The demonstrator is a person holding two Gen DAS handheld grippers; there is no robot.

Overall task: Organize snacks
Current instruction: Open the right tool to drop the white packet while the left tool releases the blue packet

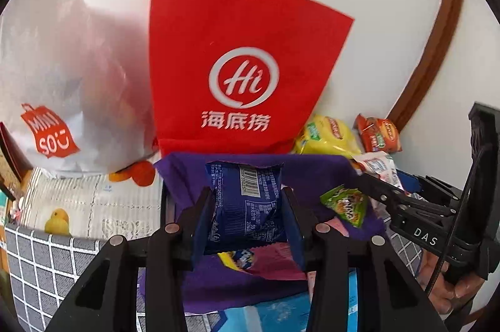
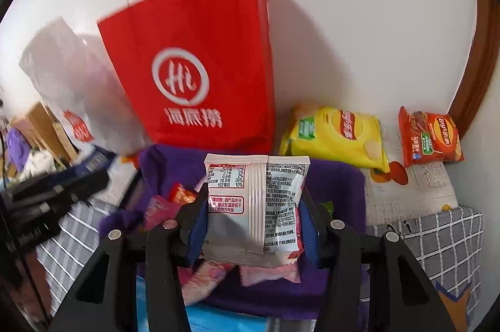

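Left gripper (image 1: 248, 207) pinching crinkly dark blue foil snack packet (image 1: 247, 200), standing tall; right gripper (image 2: 254, 216) squeezing smooth white plastic snack packet (image 2: 254, 207), upright too.

Red bag (image 1: 237, 57) handles cut off above; white bag's (image 1: 62, 76) contents blurred.

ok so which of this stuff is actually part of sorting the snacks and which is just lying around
Part of the job:
- blue packet in the left gripper
- white packet in the right gripper
- purple bin with loose snacks
- yellow chips bag
- orange chips bag

Lying about:
- red paper bag
- white plastic bag
- fruit-print cloth
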